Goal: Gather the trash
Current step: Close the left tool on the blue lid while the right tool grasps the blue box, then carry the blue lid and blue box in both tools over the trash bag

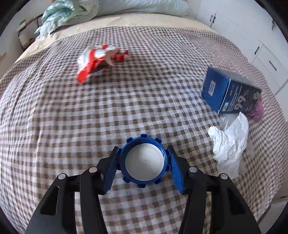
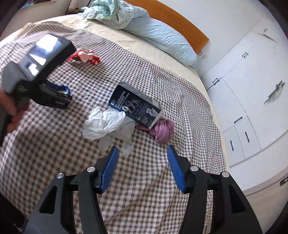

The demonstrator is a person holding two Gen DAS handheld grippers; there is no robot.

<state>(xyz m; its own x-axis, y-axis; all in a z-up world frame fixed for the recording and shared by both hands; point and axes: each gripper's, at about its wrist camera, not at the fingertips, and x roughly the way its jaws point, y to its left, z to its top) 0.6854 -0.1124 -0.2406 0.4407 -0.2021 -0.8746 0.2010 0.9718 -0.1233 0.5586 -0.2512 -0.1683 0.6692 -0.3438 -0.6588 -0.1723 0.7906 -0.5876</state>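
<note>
My left gripper (image 1: 144, 154) is shut on a blue ridged bottle cap (image 1: 144, 161) with a white inside, held just above the checked bedspread; this gripper also shows at the left of the right wrist view (image 2: 63, 91). A red and white wrapper (image 1: 99, 60) (image 2: 83, 55) lies further up the bed. A dark blue carton (image 1: 228, 91) (image 2: 136, 106), crumpled white paper (image 1: 229, 142) (image 2: 102, 124), a clear plastic glove (image 2: 124, 135) and a purple cloth knot (image 2: 163, 129) lie together. My right gripper (image 2: 142, 154) is open and empty, just short of that pile.
The brown checked bedspread (image 2: 144, 180) covers the bed. A pale blue pillow (image 2: 162, 37) and a crumpled green blanket (image 2: 111, 10) lie at the headboard. White cupboards (image 2: 243, 90) stand to the right of the bed.
</note>
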